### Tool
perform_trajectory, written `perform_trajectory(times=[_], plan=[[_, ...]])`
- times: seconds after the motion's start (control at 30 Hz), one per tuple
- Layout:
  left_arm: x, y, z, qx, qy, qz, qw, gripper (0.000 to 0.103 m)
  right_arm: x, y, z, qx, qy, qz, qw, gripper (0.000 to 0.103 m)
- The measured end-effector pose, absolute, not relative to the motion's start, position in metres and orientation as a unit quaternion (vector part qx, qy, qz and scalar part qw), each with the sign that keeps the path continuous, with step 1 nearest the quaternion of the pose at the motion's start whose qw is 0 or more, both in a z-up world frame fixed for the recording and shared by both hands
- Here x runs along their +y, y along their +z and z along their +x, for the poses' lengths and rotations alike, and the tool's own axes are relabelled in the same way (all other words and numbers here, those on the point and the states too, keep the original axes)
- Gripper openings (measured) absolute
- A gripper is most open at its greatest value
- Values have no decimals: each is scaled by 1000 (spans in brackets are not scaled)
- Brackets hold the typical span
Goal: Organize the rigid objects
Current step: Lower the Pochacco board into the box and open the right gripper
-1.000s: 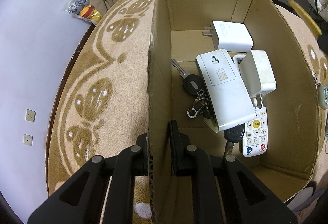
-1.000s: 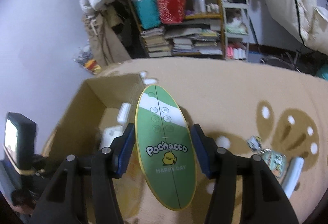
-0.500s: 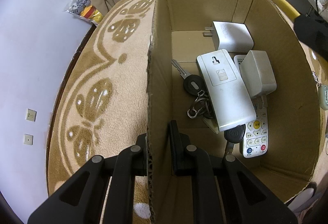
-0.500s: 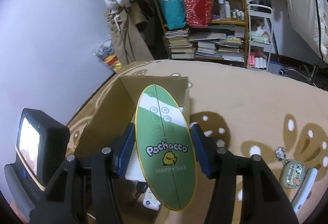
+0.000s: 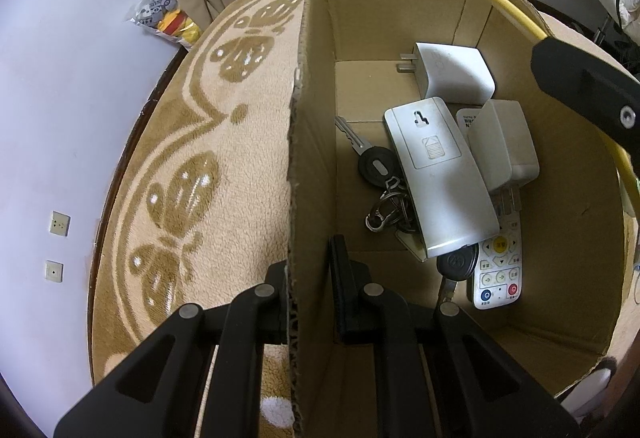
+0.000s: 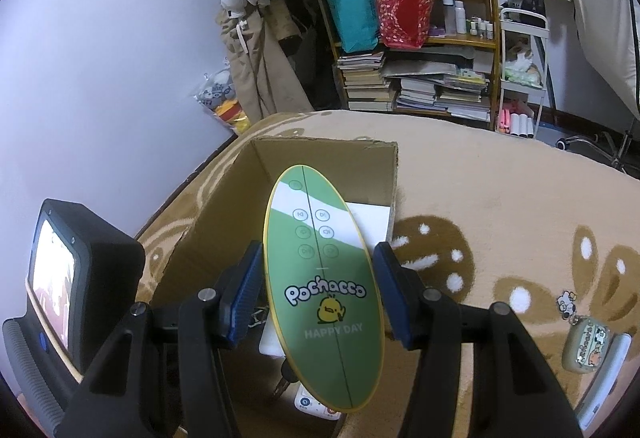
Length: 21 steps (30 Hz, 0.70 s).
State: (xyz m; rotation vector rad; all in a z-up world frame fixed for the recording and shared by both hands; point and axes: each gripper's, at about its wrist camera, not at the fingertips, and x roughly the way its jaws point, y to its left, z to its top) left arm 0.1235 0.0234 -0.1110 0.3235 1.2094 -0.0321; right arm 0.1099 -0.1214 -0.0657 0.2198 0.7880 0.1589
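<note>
Pochacco remote (image 6: 326, 286), lettered "HAPPY DAY", sits clamped in your right gripper (image 6: 318, 294) above the cardboard box (image 5: 560, 238), whose wall your left gripper (image 5: 310, 298) pinches.

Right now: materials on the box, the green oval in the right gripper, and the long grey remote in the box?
Box: corrugated cardboard, matte brown; fluting shows along the cut wall edge. Green oval in the right gripper: looks like smooth hard plastic, printed face, yellow rim, slight sheen. Grey remote: likely moulded plastic, satin; battery-door seam and hanging slot visible.
</note>
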Motion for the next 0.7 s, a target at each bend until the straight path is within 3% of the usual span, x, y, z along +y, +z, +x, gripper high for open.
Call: perform_trajectory(times=[0.53, 0.6, 0.7], plan=[[23, -112, 124, 566, -16, 151, 811, 12, -120, -64, 108, 385, 82, 97, 914, 61], [23, -113, 124, 566, -15, 151, 810, 12, -123, -61, 105, 380, 82, 98, 916, 73], [22, -114, 125, 565, -14, 153, 810, 12, -129, -54, 99, 368, 76, 99, 922, 77]])
